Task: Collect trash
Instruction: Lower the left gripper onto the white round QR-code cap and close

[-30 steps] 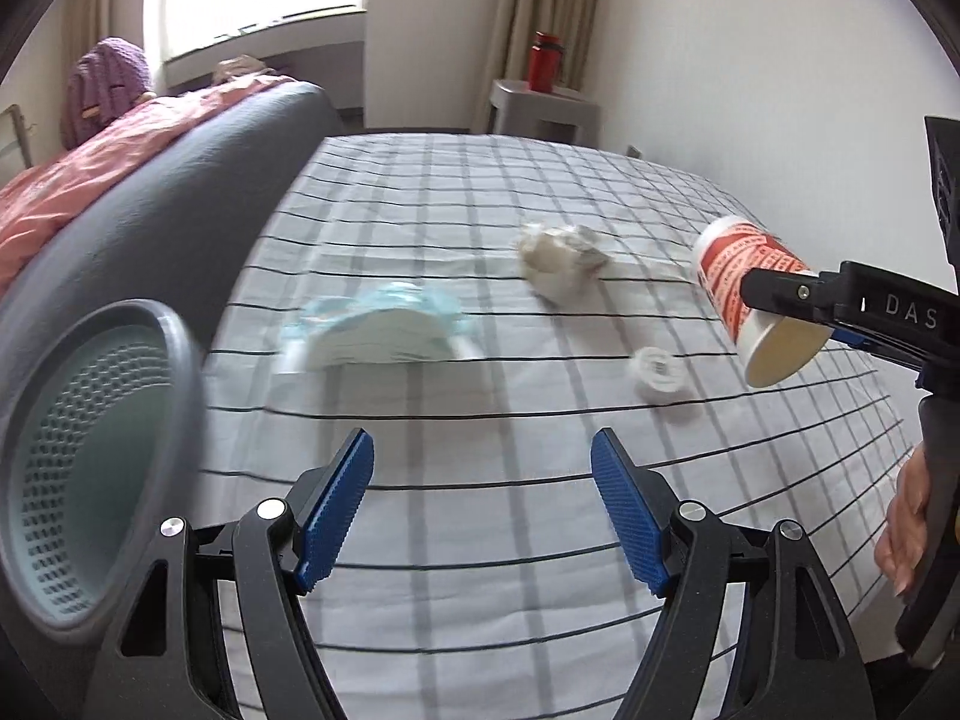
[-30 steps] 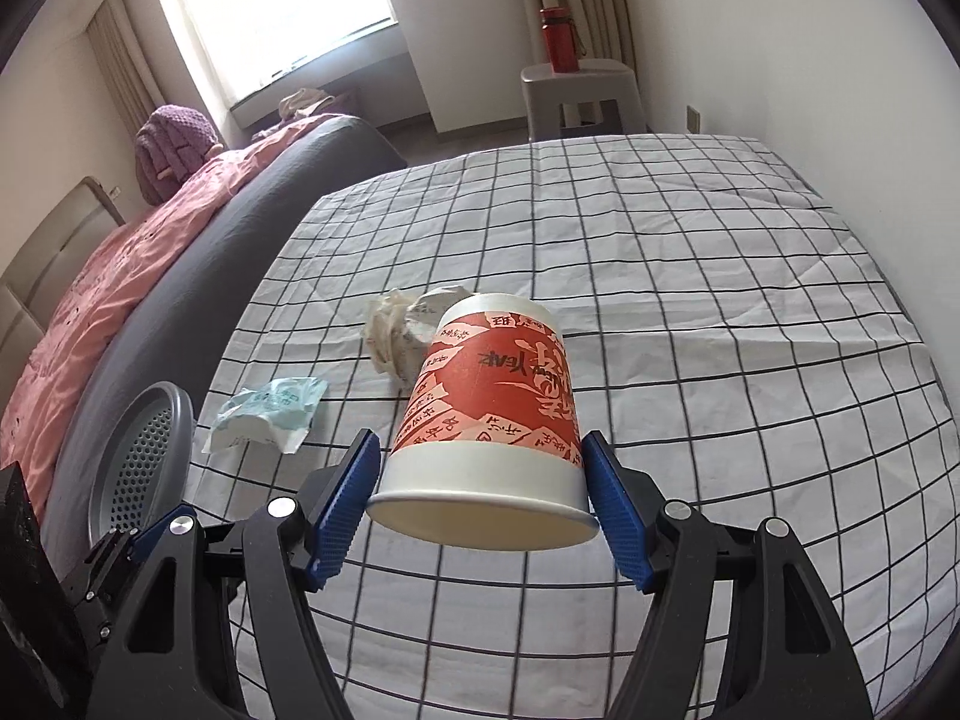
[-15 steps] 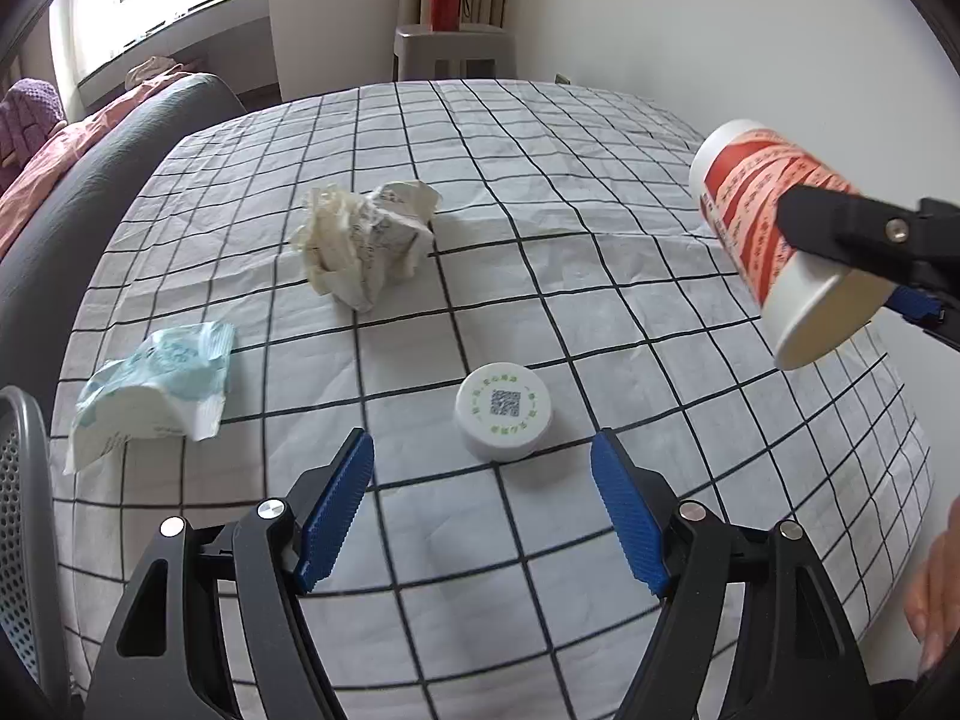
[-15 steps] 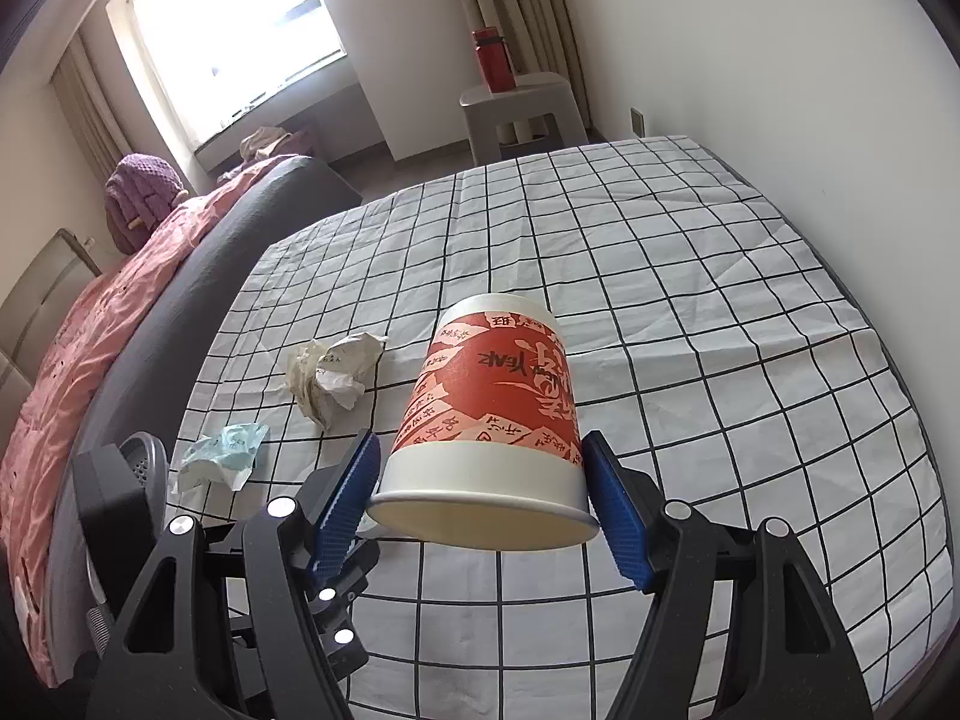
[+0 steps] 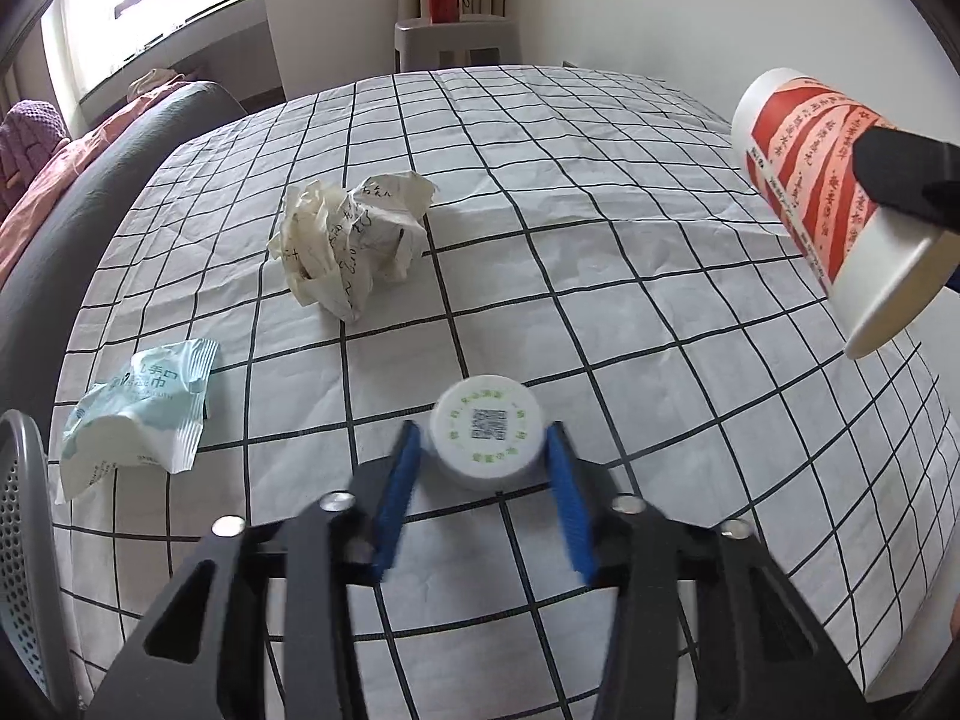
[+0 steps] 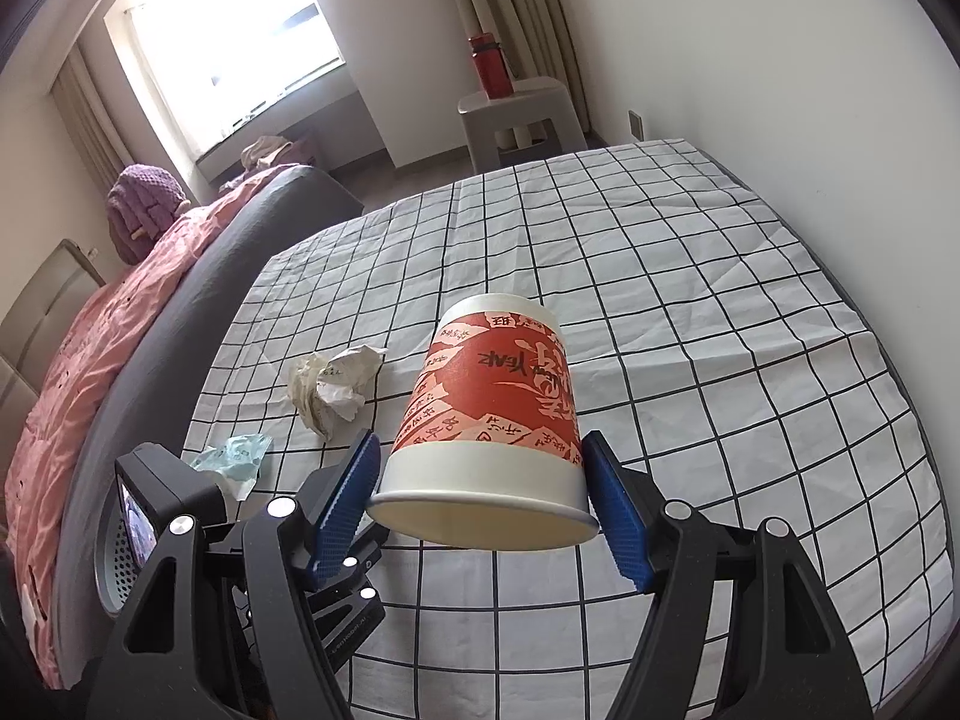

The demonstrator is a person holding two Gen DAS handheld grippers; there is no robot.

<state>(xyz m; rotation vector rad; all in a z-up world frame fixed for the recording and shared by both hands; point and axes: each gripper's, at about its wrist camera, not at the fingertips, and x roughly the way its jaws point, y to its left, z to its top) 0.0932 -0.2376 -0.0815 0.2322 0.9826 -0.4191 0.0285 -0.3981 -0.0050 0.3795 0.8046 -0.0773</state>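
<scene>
My left gripper [image 5: 480,468] has its blue pads close on both sides of a small white round lid [image 5: 487,440] with a QR code, which lies on the checked cloth [image 5: 600,240]. My right gripper [image 6: 483,498] is shut on a red and white paper cup [image 6: 492,414], held tilted above the cloth; the cup also shows in the left wrist view [image 5: 828,204]. A crumpled paper ball [image 5: 348,240] lies behind the lid. A light blue tissue packet [image 5: 138,420] lies at the left.
A grey mesh basket [image 5: 21,540] stands at the left edge of the cloth, also seen in the right wrist view [image 6: 117,552]. A grey sofa with a pink blanket [image 6: 90,360] runs along the left. A grey stool [image 5: 456,39] with a red bottle stands behind.
My left gripper swung right from the basket and tissue packet to the white lid, then moved down and narrowed its jaws around it. My right gripper kept hold of the cup and lifted it.
</scene>
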